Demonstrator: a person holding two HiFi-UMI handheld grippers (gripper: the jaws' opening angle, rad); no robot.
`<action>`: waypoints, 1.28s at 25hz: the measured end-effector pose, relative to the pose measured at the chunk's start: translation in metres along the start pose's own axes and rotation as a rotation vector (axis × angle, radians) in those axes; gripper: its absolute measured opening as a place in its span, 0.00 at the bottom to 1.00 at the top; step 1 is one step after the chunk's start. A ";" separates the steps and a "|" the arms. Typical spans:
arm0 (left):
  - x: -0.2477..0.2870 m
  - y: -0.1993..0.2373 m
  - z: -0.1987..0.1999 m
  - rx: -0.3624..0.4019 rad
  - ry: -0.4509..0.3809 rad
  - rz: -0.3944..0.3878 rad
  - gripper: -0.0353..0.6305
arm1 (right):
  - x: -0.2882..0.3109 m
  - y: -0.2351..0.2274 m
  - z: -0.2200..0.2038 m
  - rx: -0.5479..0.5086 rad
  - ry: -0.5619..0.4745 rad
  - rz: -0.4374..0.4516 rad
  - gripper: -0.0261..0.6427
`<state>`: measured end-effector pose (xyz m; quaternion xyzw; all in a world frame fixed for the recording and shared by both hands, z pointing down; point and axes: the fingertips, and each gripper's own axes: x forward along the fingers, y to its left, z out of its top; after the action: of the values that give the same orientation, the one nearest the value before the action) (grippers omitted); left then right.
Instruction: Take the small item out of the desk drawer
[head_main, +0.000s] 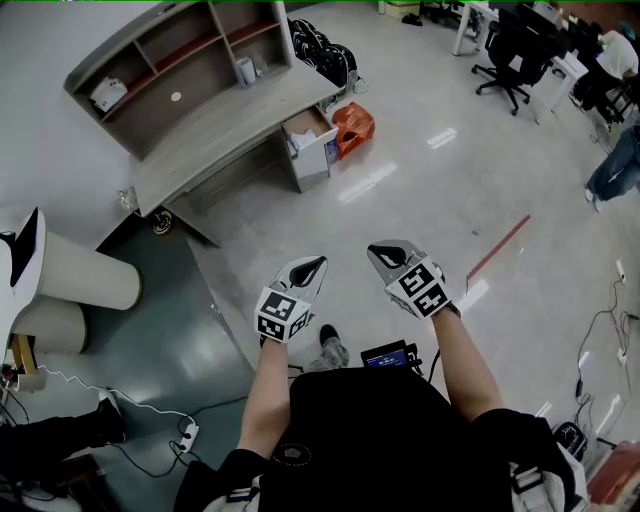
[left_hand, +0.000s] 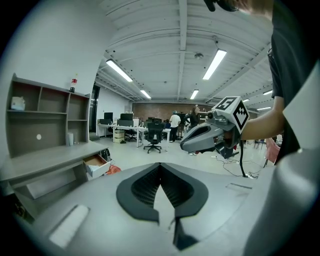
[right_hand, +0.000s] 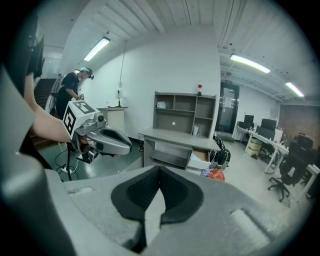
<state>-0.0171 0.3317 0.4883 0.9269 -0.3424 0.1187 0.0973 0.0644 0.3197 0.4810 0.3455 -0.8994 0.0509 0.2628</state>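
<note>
The grey desk (head_main: 235, 135) with a shelf unit on top stands some way ahead in the head view. Its drawer (head_main: 310, 138) at the right end is pulled open, with white things inside that are too small to make out. Both grippers hang over bare floor, well short of the desk. My left gripper (head_main: 320, 261) is shut and holds nothing; its jaws meet in its own view (left_hand: 160, 165). My right gripper (head_main: 373, 250) is beside it, also shut and holding nothing (right_hand: 160, 170). The drawer (left_hand: 96, 165) (right_hand: 201, 158) shows far off in both gripper views.
An orange bag (head_main: 353, 127) lies on the floor next to the drawer, with black backpacks (head_main: 322, 50) behind it. White cylinders (head_main: 88, 272) stand at the left. A power strip (head_main: 186, 434) and cables lie near my feet. Office chairs (head_main: 513, 52) and a person (head_main: 614, 166) are at the right.
</note>
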 end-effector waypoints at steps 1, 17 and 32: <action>0.003 0.009 0.001 -0.001 0.003 -0.003 0.06 | 0.008 -0.002 0.004 -0.001 0.007 -0.001 0.04; 0.019 0.126 0.009 0.025 0.019 -0.090 0.06 | 0.107 -0.037 0.053 0.052 0.026 -0.066 0.04; 0.062 0.155 0.009 -0.003 0.033 -0.100 0.06 | 0.141 -0.081 0.051 0.147 0.002 -0.045 0.04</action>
<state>-0.0716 0.1756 0.5131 0.9406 -0.2943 0.1283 0.1103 0.0069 0.1604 0.5015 0.3839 -0.8850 0.1114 0.2388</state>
